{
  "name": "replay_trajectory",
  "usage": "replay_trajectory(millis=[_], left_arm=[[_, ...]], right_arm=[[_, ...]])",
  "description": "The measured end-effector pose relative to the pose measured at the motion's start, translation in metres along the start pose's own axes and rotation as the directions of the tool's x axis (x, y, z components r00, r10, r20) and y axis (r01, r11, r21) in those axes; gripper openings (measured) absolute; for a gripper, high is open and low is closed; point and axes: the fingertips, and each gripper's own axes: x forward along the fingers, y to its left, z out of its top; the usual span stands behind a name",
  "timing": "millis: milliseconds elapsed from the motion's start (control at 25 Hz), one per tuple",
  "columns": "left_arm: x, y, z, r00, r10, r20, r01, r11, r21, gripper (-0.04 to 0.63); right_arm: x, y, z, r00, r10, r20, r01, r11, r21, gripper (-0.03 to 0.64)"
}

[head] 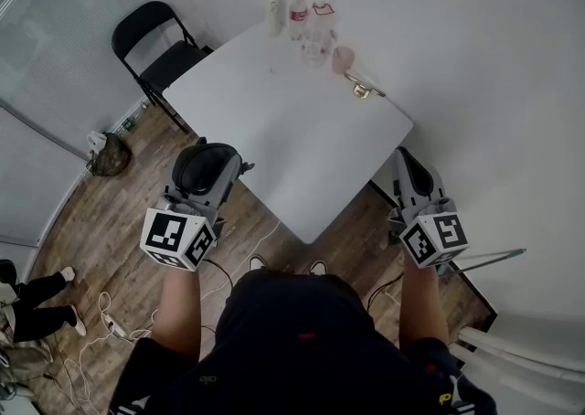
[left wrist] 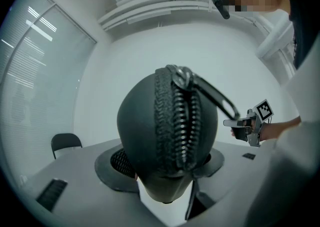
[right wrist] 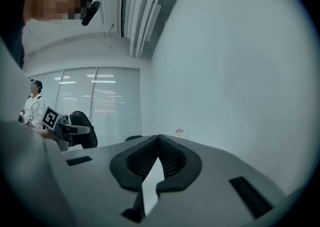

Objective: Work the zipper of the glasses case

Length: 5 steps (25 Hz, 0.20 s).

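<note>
Head view: the left gripper (head: 216,163) carries the glasses case (head: 201,168) just off the near edge of the white table (head: 292,121), with the right gripper (head: 413,177) beside the table's right corner. Left gripper view: jaws clamp the case end-on, so its zipper (left wrist: 177,126) and pull tab (left wrist: 215,96) face out, reachable. Right gripper view: jaws pressed together, empty, apparently waiting.

The dark grey, egg-shaped hard glasses case (left wrist: 167,136) is squeezed between the jaws of the left gripper (left wrist: 168,165), held up in the air, one round end facing that gripper's camera; its black zipper (left wrist: 179,121) runs up the middle, teeth shut together; the long flat pull tab (left wrist: 214,96) sticks out sideways from the top.
</note>
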Motion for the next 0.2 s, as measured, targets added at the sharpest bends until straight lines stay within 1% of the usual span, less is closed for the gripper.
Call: replay_trajectory(millis=[200], left_arm=[[0.0025,-0.0020,-0.0034,1.000,-0.008,-0.007,0.008,1.000,0.008,0.270]], right_arm=[[0.0011,-0.0006,-0.0029,1.000,0.006,-0.005,-0.006,1.000,-0.002,0.020]])
